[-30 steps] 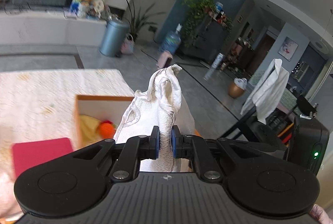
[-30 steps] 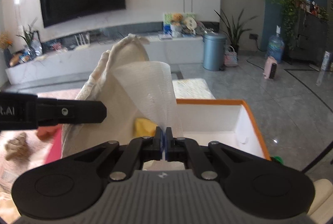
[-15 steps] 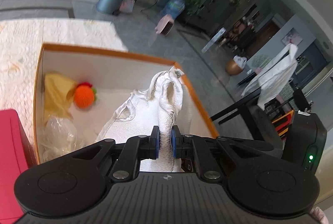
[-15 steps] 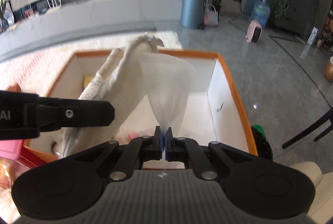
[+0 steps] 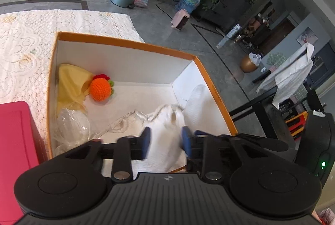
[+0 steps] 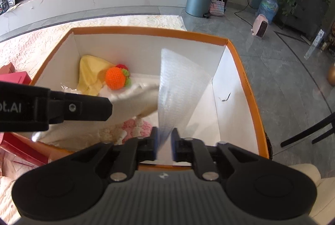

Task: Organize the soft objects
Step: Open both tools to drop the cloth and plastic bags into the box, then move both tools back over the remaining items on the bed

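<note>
Both grippers over the orange-rimmed box (image 6: pixel 240 62), jaws just been opening. Left gripper (image 5: pixel 166 141) and right gripper (image 6: pixel 165 146) stand parted with the white cloth (image 5: pixel 165 141) loose between the pads, cloth sagging into the box. Orange knitted ball (image 6: pixel 115 79) and yellow cloth (image 6: pixel 90 72) sit at the box's far-left corner.

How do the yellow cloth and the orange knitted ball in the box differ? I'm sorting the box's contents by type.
The yellow cloth is flat, limp fabric slumped against the box's left wall; the orange knitted ball is round and holds its shape. The cloth is plain pale yellow; the ball is bright orange with green and red trim. The cloth spreads wider than the ball. Both are soft, touch each other, and lie in the same far left corner.
</note>
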`<state>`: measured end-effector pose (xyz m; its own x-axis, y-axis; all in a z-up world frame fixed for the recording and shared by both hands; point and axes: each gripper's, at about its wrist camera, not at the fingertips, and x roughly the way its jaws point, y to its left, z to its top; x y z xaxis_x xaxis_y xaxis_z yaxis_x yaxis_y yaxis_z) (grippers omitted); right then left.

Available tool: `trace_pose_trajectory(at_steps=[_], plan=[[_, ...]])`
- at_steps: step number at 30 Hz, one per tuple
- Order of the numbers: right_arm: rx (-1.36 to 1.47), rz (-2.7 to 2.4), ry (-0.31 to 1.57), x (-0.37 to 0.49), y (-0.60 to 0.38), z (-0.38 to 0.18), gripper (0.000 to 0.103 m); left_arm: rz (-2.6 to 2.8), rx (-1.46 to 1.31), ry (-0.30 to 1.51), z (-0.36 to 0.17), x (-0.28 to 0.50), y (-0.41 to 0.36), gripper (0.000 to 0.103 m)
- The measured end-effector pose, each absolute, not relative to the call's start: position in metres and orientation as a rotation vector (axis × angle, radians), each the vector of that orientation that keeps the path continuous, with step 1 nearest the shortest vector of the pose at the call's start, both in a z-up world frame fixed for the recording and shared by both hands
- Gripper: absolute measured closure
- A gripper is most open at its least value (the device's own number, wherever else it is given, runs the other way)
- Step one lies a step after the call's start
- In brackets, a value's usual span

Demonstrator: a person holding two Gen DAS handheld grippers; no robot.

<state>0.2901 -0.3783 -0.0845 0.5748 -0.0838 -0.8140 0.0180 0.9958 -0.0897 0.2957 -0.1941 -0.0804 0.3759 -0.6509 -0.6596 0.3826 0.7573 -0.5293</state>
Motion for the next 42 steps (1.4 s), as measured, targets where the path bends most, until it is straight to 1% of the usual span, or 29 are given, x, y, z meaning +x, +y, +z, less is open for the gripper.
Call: trace_pose_trajectory(at_steps=[1, 3, 6, 8, 10, 12, 13, 16, 19, 21, 30, 36, 42], plan=[[-0.078, -0.061, 0.95, 0.289, -0.378, -0.083, 0.062, -0.669, -0.311, 0.97, -0.079, 0.294, -0.192, 0.049], [-0.086, -0.062, 0.948, 0.288, -0.376, -0.079, 0.061, -0.67, -0.313, 0.957, -0.075, 0.292, -0.189, 0.044], [-0.086, -0.063, 0.943, 0.284, -0.375, -0.074, 0.053, -0.674, -0.322, 0.946, -0.068, 0.29, -0.186, 0.036], [-0.085, -0.065, 0.935, 0.282, -0.374, -0.07, 0.05, -0.671, -0.327, 0.931, -0.062, 0.288, -0.183, 0.033], [-0.081, -0.069, 0.923, 0.279, -0.371, -0.064, 0.041, -0.668, -0.334, 0.918, -0.057, 0.285, -0.18, 0.03], [-0.082, -0.076, 0.905, 0.274, -0.367, -0.057, 0.034, -0.668, -0.34, 0.905, -0.051, 0.281, -0.176, 0.026], [-0.085, -0.077, 0.897, 0.272, -0.365, -0.054, 0.032, -0.67, -0.343, 0.895, -0.049, 0.278, -0.174, 0.026], [-0.083, -0.066, 0.869, 0.259, -0.356, -0.045, 0.031, -0.675, -0.341, 0.867, -0.041, 0.268, -0.166, 0.026], [-0.064, -0.052, 0.822, 0.243, -0.345, -0.037, 0.023, -0.677, -0.331, 0.822, -0.03, 0.253, -0.155, 0.026], [-0.054, -0.05, 0.788, 0.232, -0.336, -0.032, 0.021, -0.673, -0.322, 0.79, -0.022, 0.242, -0.146, 0.026], [0.091, -0.01, 0.692, 0.189, -0.297, -0.027, 0.021, -0.602, -0.238, 0.665, -0.004, 0.186, -0.101, 0.026], [0.154, 0.028, 0.684, 0.167, -0.263, -0.034, 0.021, -0.485, -0.189, 0.637, -0.012, 0.155, -0.061, 0.027], [0.172, 0.084, 0.711, 0.155, -0.223, -0.043, 0.021, -0.379, -0.179, 0.671, -0.03, 0.139, -0.016, 0.027]])
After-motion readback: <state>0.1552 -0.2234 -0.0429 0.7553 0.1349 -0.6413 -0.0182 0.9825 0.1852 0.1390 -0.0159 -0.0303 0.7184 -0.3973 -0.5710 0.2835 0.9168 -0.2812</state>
